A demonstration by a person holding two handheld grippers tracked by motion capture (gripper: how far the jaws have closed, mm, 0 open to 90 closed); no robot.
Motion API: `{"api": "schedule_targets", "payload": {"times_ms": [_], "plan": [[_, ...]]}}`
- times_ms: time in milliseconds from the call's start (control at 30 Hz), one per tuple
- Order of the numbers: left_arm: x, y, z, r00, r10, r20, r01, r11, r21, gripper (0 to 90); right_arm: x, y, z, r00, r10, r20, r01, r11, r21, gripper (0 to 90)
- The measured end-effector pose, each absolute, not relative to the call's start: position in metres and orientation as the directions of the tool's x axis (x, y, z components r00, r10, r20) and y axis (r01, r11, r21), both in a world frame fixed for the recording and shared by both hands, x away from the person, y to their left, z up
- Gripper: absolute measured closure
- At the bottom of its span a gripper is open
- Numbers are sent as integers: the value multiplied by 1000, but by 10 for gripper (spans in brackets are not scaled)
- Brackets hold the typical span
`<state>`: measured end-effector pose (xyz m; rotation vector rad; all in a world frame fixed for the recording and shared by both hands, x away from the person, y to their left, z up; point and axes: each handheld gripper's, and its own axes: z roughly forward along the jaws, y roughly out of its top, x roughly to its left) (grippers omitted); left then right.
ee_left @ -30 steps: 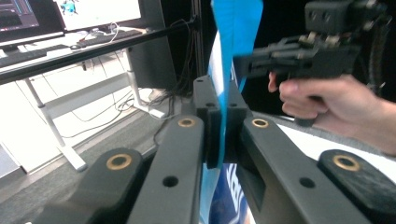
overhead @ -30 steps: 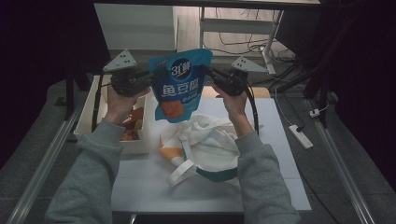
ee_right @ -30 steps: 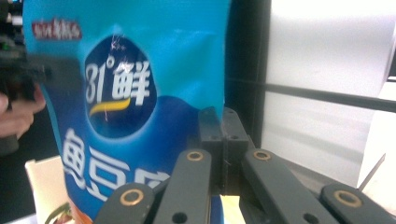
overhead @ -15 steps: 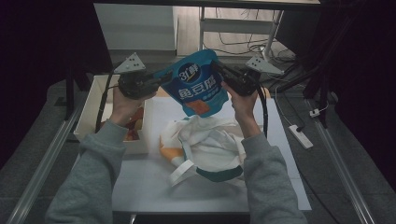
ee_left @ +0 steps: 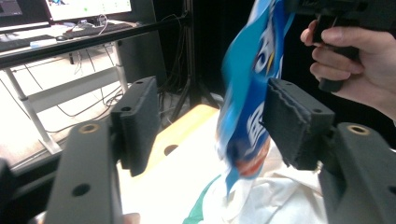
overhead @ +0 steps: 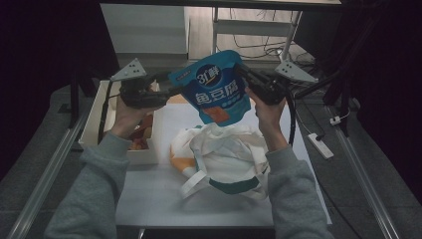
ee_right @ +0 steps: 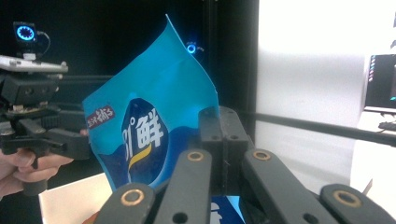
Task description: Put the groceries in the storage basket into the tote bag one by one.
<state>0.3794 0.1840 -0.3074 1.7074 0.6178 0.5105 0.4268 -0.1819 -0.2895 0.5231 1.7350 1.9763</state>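
A blue snack pouch (overhead: pixel 214 87) with white lettering hangs tilted in the air above a white tote bag (overhead: pixel 224 154). My right gripper (overhead: pixel 244 77) is shut on the pouch's right edge; in the right gripper view the closed jaws (ee_right: pixel 219 121) pinch the blue pouch (ee_right: pixel 154 126). At the pouch's left edge my left gripper (overhead: pixel 169 88) is open. In the left gripper view its jaws (ee_left: pixel 215 121) stand wide apart, with the blurred pouch (ee_left: pixel 252 93) between them, close to the right jaw. The crumpled tote (ee_left: pixel 261 200) lies below.
A white box (overhead: pixel 144 157) holding orange and red items stands on the table's left side. The white table (overhead: pixel 164 199) shows bare at the front. A wooden board (ee_left: pixel 182 135) lies at the far edge. A power strip (overhead: pixel 318 145) sits at the right.
The pouch has risen and tilted, its bottom swinging to the right. Both grippers have moved up and slightly right with it.
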Motion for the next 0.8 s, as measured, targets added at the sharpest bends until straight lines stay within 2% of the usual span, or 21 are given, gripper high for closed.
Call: {"api": "schedule_targets", "payload": {"times_ms": [300,500,800], "plan": [[367,197,-331,756,655,-1,193,-221,956,349,399,-196,-290,-830,557,-29,-67,-49,997,900],[360,199,-343,751,661,5,208,-244,947,359,382,-200,-308,-828,560,-22,-41,-22,999,900],[360,203,-349,733,680,-2,228,-242,943,372,370,-204,-346,-833,552,46,30,-39,999,900]]}}
